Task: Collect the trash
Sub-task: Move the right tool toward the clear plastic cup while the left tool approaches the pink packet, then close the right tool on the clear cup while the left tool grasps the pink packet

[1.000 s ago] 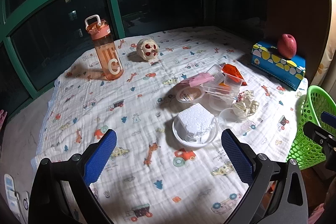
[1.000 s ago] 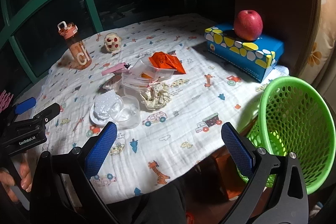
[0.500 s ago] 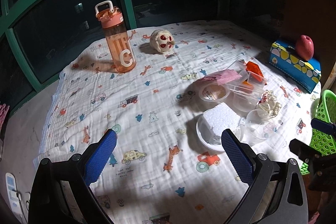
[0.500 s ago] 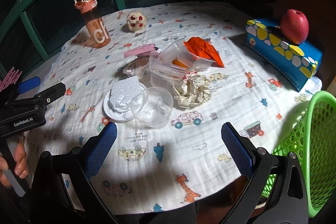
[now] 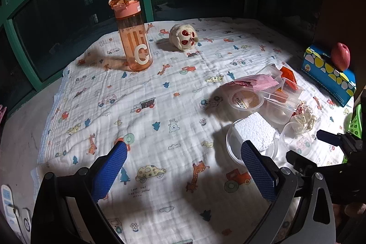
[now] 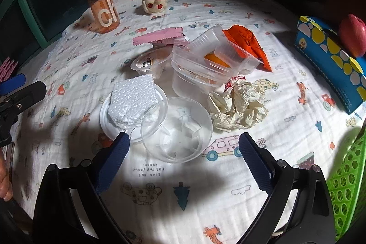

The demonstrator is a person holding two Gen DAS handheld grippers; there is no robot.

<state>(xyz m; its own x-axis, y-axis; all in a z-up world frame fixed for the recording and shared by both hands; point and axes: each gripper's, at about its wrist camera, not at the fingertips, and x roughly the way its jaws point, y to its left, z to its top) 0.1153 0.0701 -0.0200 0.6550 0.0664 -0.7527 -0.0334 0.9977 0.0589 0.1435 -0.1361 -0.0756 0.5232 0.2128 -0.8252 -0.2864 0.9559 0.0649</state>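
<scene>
A pile of trash lies on the table: a clear plastic cup [image 6: 176, 129], a white foam block [image 6: 132, 101] on a clear lid, crumpled paper [image 6: 238, 108], stacked clear tubs [image 6: 205, 68], an orange wrapper [image 6: 247, 42] and a pink wrapper [image 6: 157, 38]. My right gripper [image 6: 181, 159] is open and empty, just in front of the clear cup. My left gripper [image 5: 183, 168] is open and empty over bare cloth, left of the foam block [image 5: 254, 129]. A green mesh basket [image 6: 347, 180] stands at the table's right edge.
An orange water bottle [image 5: 132, 31] and a small round toy [image 5: 183, 37] stand at the back. A blue tissue box [image 6: 329, 56] with a red apple [image 6: 352, 36] on it sits at the right. Dark windows with green frames lie behind the table.
Both grippers have moved forward over the table. The right one has closed in on the trash pile and the clear cup. The left one has swung left, toward the bottle side.
</scene>
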